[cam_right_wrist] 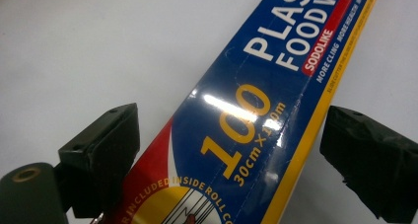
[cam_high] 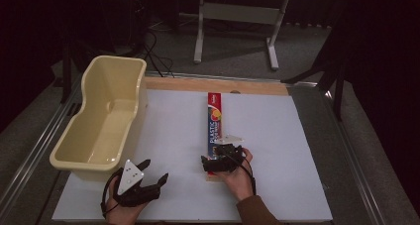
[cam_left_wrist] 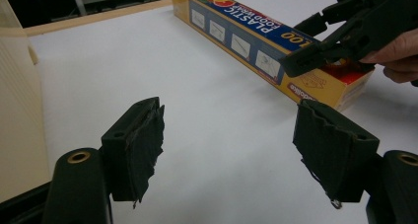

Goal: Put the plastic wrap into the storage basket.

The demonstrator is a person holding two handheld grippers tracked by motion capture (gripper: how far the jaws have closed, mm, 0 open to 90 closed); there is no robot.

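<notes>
Cardboard, glossy print, long and skinny: the plastic food wrap box (cam_high: pixel 214 131) is a stiff carton with a roll inside, so my guess is it's light-ish but a bit end-heavy once you lift it by one end, and that shiny coating looks slippery. It lies flat on the white table sheet (cam_high: pixel 277 150), to the right of the cream tub (cam_high: pixel 106 121) and well apart from it. Its long axis runs away from the person, near end toward the table's front edge, far end pointing at the wooden strip at the back.

Best hold, I'd say, is across the narrow width, pads on the two long side faces, ideally closer to the middle than the very end so it doesn't droop or swing.

Right gripper (cam_right_wrist: pixel 229 150) sits over the box's near end with the jaws spread wide, one on each side of the carton, not pressing on it yet. Left gripper (cam_left_wrist: pixel 231 150) hangs wide open and empty just in front of the tub, left of the box.
</notes>
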